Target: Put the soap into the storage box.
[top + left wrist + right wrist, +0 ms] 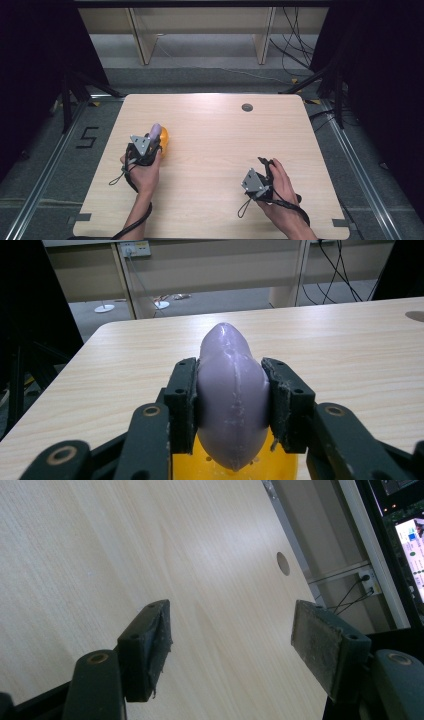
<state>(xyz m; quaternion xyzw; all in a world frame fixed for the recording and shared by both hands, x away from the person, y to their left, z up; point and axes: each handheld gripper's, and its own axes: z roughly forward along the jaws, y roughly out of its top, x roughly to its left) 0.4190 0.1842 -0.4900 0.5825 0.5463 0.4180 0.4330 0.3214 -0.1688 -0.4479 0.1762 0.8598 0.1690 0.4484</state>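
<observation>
Black jaws of the left gripper (234, 400) clamp a purple eggplant (232, 390) above a yellow bowl (235, 467), seemingly lifting it; right gripper (230, 645) waits wide open, empty, over the table (75, 555).

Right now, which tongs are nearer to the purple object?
Left. The left tongs are clamped on the purple object, above a yellow thing. The right tongs stand open over bare table, well off to the right.
</observation>
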